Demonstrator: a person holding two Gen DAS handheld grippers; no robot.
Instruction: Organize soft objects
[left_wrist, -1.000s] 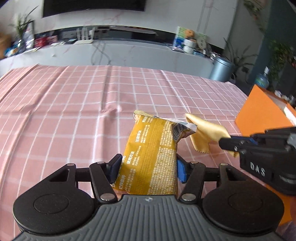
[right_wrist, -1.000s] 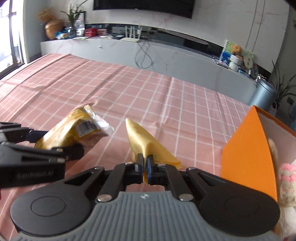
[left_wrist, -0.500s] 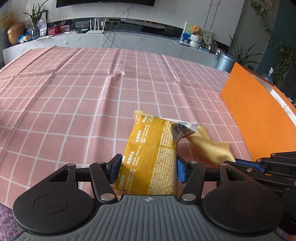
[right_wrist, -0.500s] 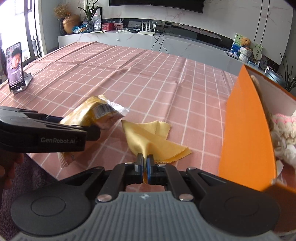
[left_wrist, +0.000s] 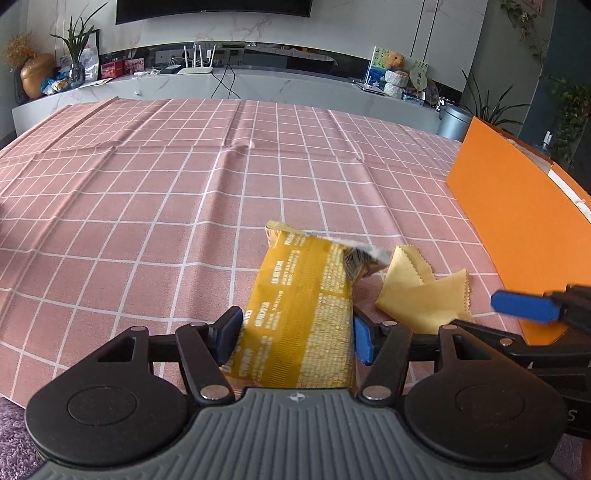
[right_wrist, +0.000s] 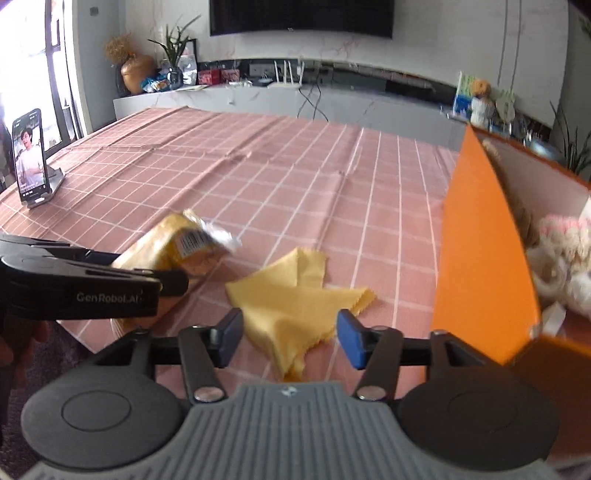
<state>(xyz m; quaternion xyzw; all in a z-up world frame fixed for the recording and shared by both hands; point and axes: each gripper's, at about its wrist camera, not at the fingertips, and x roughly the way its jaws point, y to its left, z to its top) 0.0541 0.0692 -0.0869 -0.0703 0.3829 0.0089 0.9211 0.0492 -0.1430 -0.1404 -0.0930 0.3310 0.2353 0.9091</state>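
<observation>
The left claw (left_wrist: 293, 338) was gripping the packet (left_wrist: 301, 314) by its near end, pads on both long edges; the packet slanted toward the desk (left_wrist: 147, 206), and whether its far end touched was unclear. The grip probably kept the pack ready to carry to the box (left_wrist: 517, 236). The left claw's jaws had opened a little in the last half second, though the pads looked still against the wrapper.

The right claw (right_wrist: 288, 341) stood wide, its jaws having just been opening, with the cloth (right_wrist: 295, 306) lying loose on the desk between and ahead of its pads, not pinched. The cloth sat just beside the packet and near the box wall, likely dropped short of the box for sorting.

The right view alone showed inside the box (right_wrist: 480, 258): knitted soft items (right_wrist: 561, 258) lay there, pink and cream. It also showed a phone (right_wrist: 31, 155) on a stand at the desk's far left. The left view alone showed the packet's printed face and 1 blue pad (left_wrist: 524, 306) of the right claw
</observation>
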